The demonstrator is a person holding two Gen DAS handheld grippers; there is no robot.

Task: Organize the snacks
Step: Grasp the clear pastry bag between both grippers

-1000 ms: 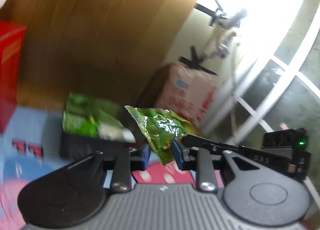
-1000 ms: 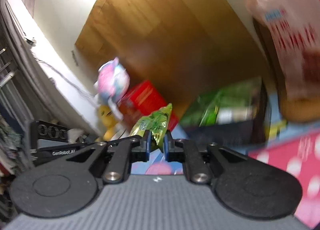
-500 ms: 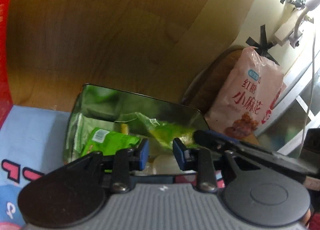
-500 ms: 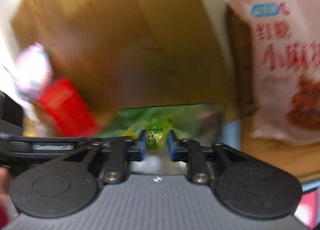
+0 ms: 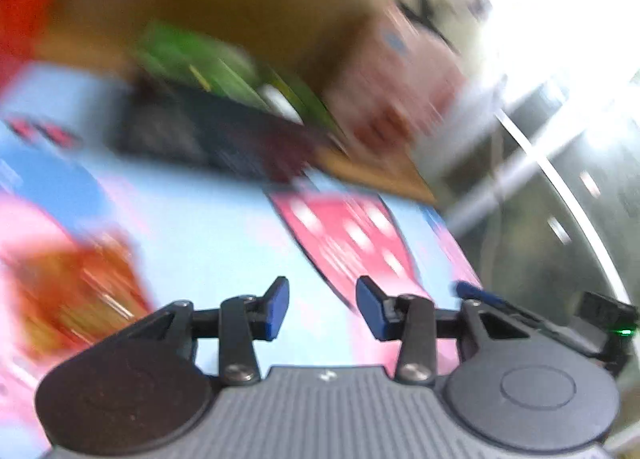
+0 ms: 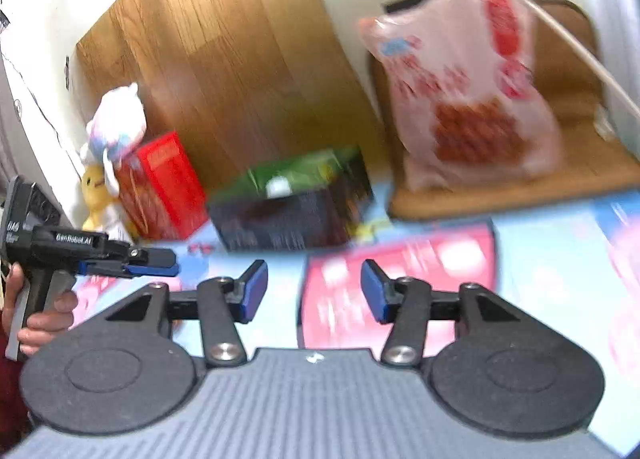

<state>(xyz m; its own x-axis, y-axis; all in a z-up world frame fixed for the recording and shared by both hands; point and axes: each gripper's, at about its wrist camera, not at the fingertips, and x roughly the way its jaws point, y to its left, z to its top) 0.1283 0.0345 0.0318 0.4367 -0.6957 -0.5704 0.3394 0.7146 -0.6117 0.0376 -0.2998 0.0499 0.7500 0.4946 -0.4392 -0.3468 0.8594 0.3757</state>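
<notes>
Both tongs are spreading apart with nothing between their blue pads: my left tongs [image 5: 322,307] and my right tongs [image 6: 314,290] are each hanging empty over the patterned blue-and-pink mat [image 6: 540,259] covering the surface. I am seeing the green snack packets [image 6: 304,171] lying inside the dark box [image 6: 288,219], which is standing on the mat toward the wooden panel [image 6: 224,59]. A red box [image 6: 168,183] is sitting just beside it on one side, with a plush toy [image 6: 116,123] behind that, and a big pink snack bag [image 6: 472,87] is leaning upright on a wooden board [image 6: 520,191] on the other side. An orange-red packet [image 5: 76,291] is lying on the mat near my left tongs, though the left view is badly smeared, so I cannot read its shape or edges.

I am judging that packet the likely next pick. With the picture this blurred, I am risking closing short of it or pinching only a corner, so it would slip free on the lift. The person's hand [image 6: 44,311] on the left handle is close to my right tongs, and swinging both toward the box together could knock them into each other or tip the leaning bag.
</notes>
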